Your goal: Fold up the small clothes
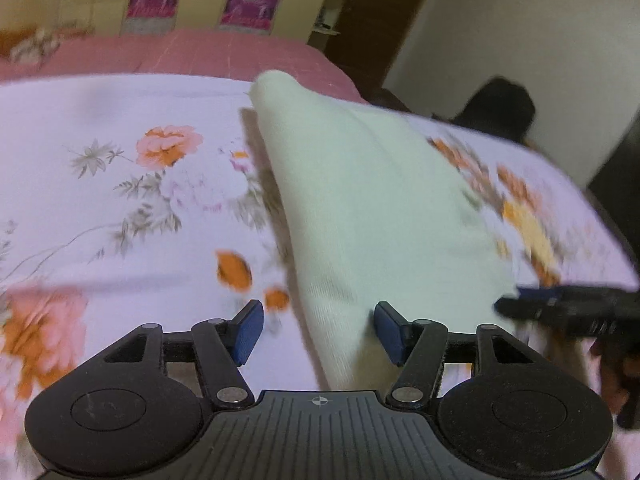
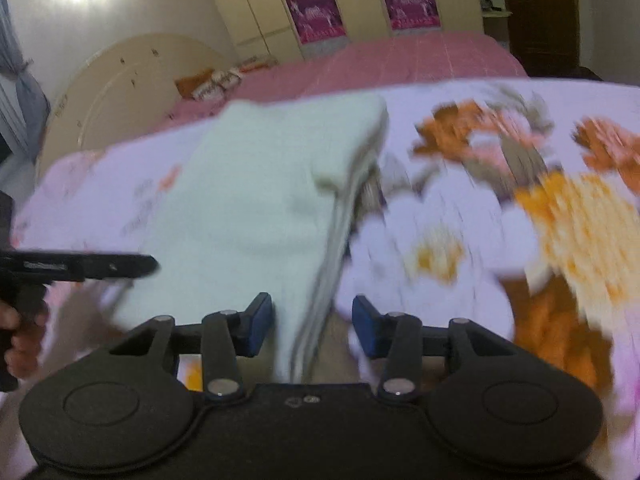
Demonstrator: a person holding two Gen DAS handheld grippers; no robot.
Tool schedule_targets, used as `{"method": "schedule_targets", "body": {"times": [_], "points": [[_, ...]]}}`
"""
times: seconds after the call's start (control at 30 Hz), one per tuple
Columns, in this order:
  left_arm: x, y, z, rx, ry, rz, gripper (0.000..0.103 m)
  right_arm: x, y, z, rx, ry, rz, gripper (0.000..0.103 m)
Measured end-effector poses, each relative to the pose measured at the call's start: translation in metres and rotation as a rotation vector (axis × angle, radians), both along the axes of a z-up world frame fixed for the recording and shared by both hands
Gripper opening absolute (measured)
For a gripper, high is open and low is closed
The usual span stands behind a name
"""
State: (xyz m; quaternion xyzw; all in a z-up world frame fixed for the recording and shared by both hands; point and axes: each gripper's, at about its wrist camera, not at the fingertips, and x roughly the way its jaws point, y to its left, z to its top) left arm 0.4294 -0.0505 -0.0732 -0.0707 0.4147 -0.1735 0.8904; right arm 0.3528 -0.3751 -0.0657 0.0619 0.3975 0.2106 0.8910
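Note:
A cream knit garment [image 1: 372,208] stretches across the floral sheet toward the far side of the bed, with a shadow along its left edge. Its near end runs between the blue pads of my left gripper [image 1: 319,332]; it touches the right pad, while the left pad stands apart from it over bare sheet. In the right wrist view the garment [image 2: 256,200] shows stacked folded edges and passes between my right gripper [image 2: 313,326] pads, against the left one, with a gap before the right one. Each gripper shows in the other's view: the right gripper [image 1: 560,308] at the garment's right edge, the left gripper [image 2: 132,266] at its left.
The floral sheet [image 1: 120,200] covers the near bed, a pink blanket [image 1: 240,52] lies beyond. A curved headboard [image 2: 120,92] and pillows [image 2: 216,80] sit far left. Wardrobe doors [image 2: 320,8] line the back wall. A dark object [image 1: 500,108] stands past the bed's right edge. A hand [image 2: 20,340] holds the left gripper.

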Motion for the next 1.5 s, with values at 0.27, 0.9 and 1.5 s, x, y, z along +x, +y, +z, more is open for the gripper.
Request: {"method": "schedule_targets", "body": {"times": [0.27,0.9,1.5], "points": [[-0.009,0.014,0.019,-0.038,-0.054,0.037,0.061,-0.028,-0.012,0.008,0.01,0.004,-0.024,0.046],[0.124,0.009,0.0,-0.179,0.101,0.054,0.054,0.108,-0.026,-0.012,0.353,0.125,-0.078,0.055],[0.091,-0.017,0.056,0.092,-0.068,-0.033,0.033,0.053,0.068,0.036,-0.143,-0.182,-0.023,0.027]]}}
